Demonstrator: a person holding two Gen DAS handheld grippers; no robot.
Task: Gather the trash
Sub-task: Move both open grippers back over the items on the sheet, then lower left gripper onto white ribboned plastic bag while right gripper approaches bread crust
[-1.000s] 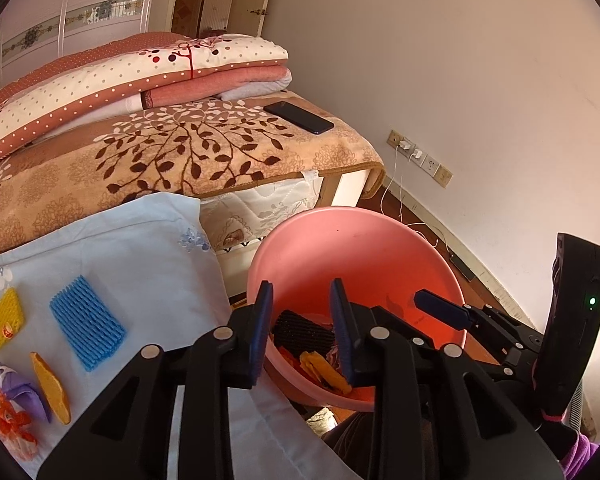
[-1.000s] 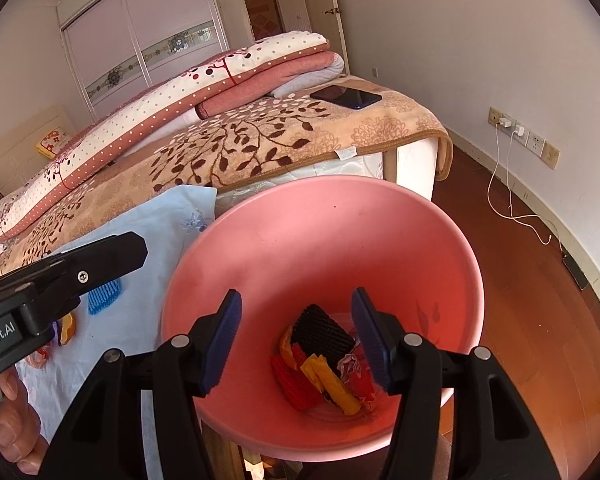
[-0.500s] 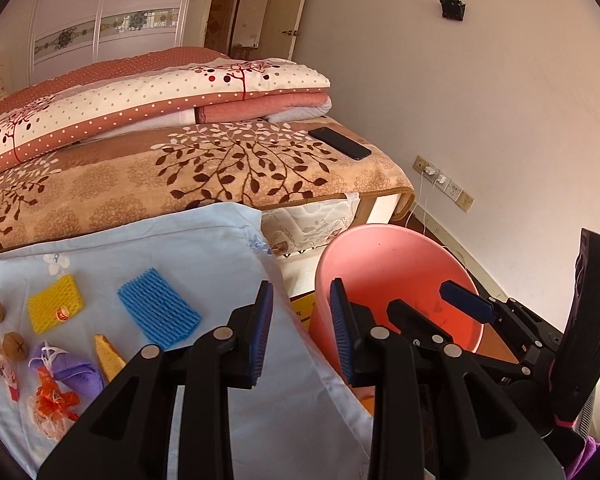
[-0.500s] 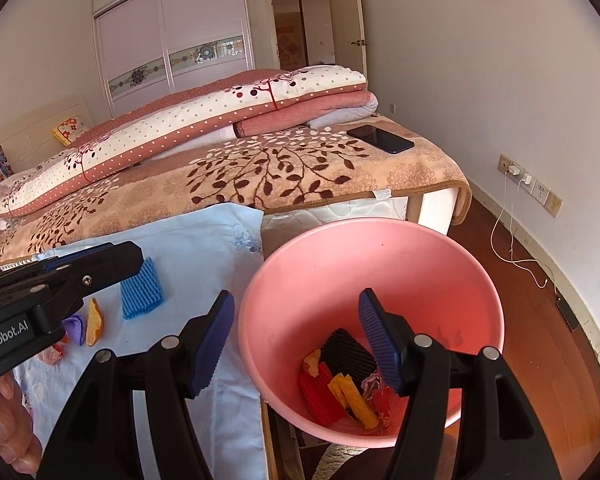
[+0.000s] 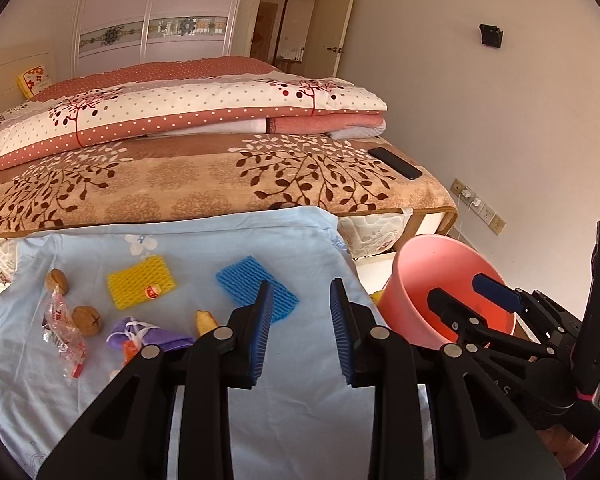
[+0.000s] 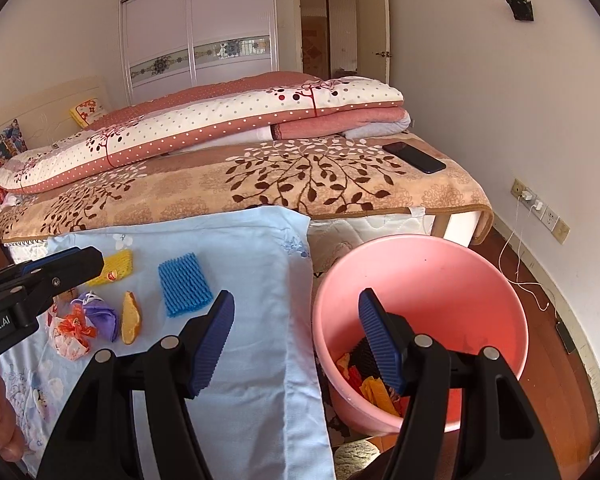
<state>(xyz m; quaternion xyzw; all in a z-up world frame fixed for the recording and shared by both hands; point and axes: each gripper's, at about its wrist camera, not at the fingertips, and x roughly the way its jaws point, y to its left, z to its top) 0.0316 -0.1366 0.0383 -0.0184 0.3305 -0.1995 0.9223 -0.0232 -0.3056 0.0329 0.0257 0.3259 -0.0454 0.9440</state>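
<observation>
- Left wrist view: we log the left tongs (image 5: 302, 330) spread and empty above the cloth-covered desk (image 5: 320, 420). Uncollected there: blue foam net (image 5: 256, 286), yellow foam net (image 5: 141, 286), two walnuts (image 5: 87, 319), wrapper (image 5: 62, 330), purple bag (image 5: 148, 334).
- Right wrist view: we log the right tongs (image 6: 298, 342) spread, empty. The pink bucket (image 6: 432, 276) beside the desk holds some scraps; we judge the task partway done.

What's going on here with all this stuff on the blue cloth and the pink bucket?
A person holding a gripper in each hand is clearing trash off a light blue cloth into a pink bucket beside it. The left gripper and right gripper are both open and empty. The bucket already holds some scraps. On the cloth lie a blue foam net, a yellow foam net, walnuts, a peel and wrappers.
</observation>
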